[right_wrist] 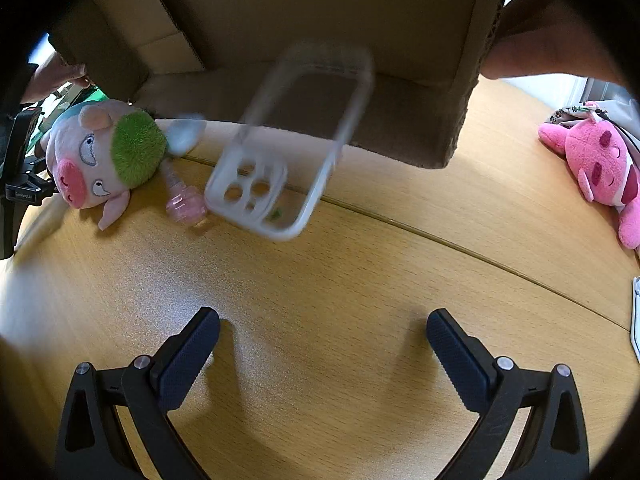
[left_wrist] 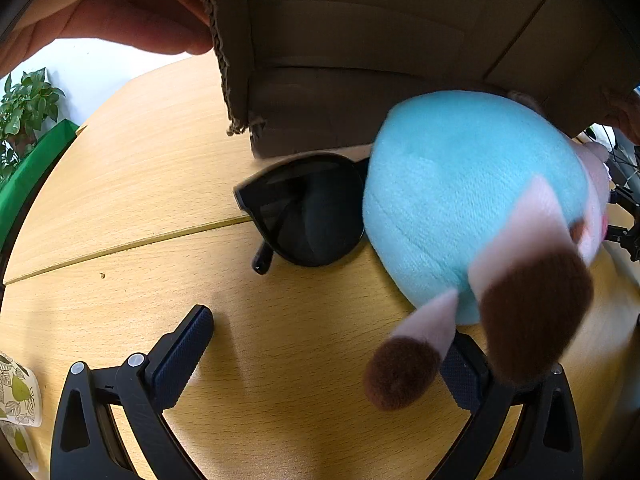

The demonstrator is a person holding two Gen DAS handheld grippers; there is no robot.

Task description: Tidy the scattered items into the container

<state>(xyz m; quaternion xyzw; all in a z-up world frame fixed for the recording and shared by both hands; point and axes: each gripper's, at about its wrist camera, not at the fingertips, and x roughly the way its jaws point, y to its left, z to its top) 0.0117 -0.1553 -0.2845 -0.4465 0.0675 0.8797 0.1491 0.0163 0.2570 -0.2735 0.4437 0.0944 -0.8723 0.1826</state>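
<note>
Cardboard box [left_wrist: 400,40]: brown, tipped above wooden table [left_wrist: 160,200], bare hand [left_wrist: 120,12] gripping torn flap edge. Plush pig [left_wrist: 472,208]: turquoise body, brown feet toward camera, blurred, partly over black sunglasses [left_wrist: 304,212] at box mouth. Phone case [right_wrist: 288,152]: white, blurred, long axis diagonal, camera cutouts lowest. Left gripper [left_wrist: 332,352]: fingers spread, empty. Right gripper [right_wrist: 324,344]: spread, empty, low over table.

Sunglasses [left_wrist: 304,212] lie left of the plush pig [left_wrist: 472,204] (touching it), before the cardboard box [left_wrist: 360,60].
</note>
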